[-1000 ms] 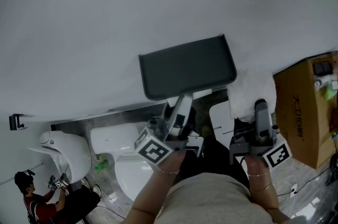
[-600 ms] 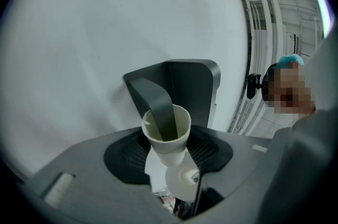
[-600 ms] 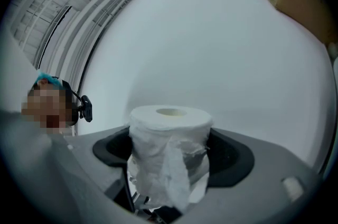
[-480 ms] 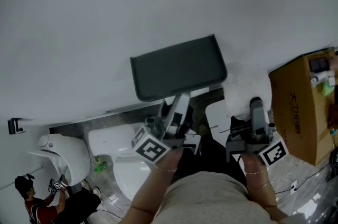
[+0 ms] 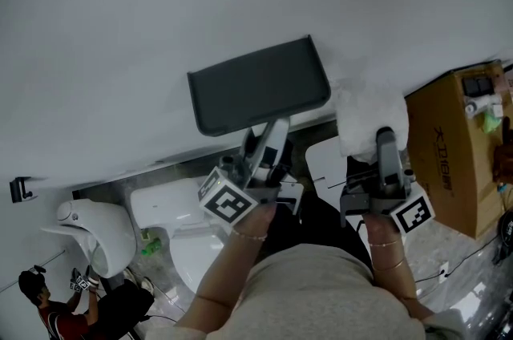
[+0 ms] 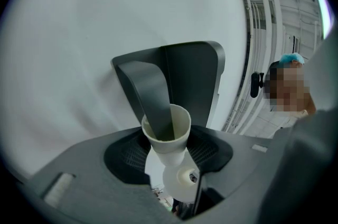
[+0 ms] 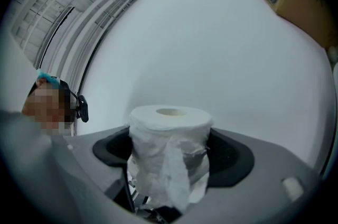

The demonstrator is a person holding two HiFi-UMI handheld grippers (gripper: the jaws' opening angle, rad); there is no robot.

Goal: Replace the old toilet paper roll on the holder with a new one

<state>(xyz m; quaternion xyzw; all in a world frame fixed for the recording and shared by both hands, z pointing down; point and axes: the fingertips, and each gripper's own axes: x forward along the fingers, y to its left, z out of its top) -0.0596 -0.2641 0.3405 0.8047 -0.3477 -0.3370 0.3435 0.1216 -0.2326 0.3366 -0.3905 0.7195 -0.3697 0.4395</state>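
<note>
The dark grey holder (image 5: 258, 84) hangs on the white wall, a flat shelf over a bent arm (image 6: 152, 95). Just below it, my left gripper (image 5: 271, 142) is shut on the old roll's empty cream tube (image 6: 167, 133). The tube stands upright between the pads, and the arm's end reaches into its open top. To the right of the holder, my right gripper (image 5: 382, 147) is shut on a full white toilet paper roll (image 7: 169, 149). That roll stands upright with a loose sheet hanging down its front. In the head view the new roll (image 5: 367, 122) sits level with the holder's lower edge.
A white toilet (image 5: 178, 238) stands below on the grey floor. A brown cardboard box (image 5: 450, 158) with small items on top is at the right. Another white fixture (image 5: 100, 234) and a person in red (image 5: 44, 290) are at the lower left.
The holder sits higher and further left in the head view. Both grippers have kept their holds and stay just below it.
</note>
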